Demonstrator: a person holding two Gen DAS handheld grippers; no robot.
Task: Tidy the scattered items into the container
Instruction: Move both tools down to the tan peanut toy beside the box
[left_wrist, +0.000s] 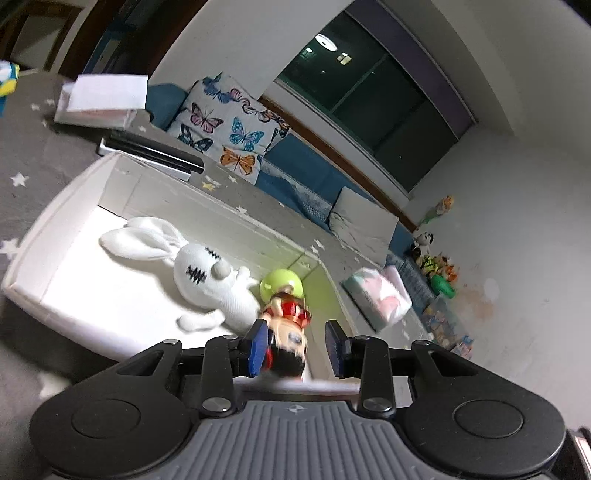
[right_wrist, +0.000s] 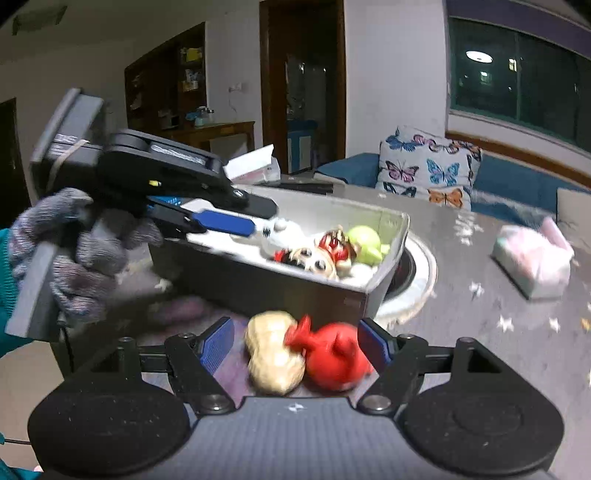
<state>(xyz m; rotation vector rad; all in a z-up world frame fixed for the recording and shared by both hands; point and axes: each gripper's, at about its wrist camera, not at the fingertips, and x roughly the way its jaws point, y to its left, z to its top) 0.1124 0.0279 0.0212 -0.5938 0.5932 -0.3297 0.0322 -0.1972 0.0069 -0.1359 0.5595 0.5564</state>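
Inside the white container (left_wrist: 55, 236): one doll figurine (left_wrist: 286, 332) with a red crown, long axis along the left gripper (left_wrist: 297, 345), crown pointing away from it toward one green ball (left_wrist: 281, 283); one white plush rabbit (left_wrist: 192, 266) lying on its side, ears toward the far end. Left gripper's jaws wide apart, doll loose between them. Right gripper (right_wrist: 295, 345) wide too, framing one peanut toy (right_wrist: 271, 356) and one red toy (right_wrist: 336, 356), touching, on the grey star-patterned mat (right_wrist: 480, 317). Beyond: butterfly cushion (left_wrist: 229, 125), blue sofa (left_wrist: 306, 177), dark window (left_wrist: 373, 96).

Your left wrist view tilts steeply, close above the white container (left_wrist: 55, 240). Your right wrist view sits low at its outer wall (right_wrist: 258, 280). Both share its toys and the butterfly cushion (left_wrist: 229, 125).
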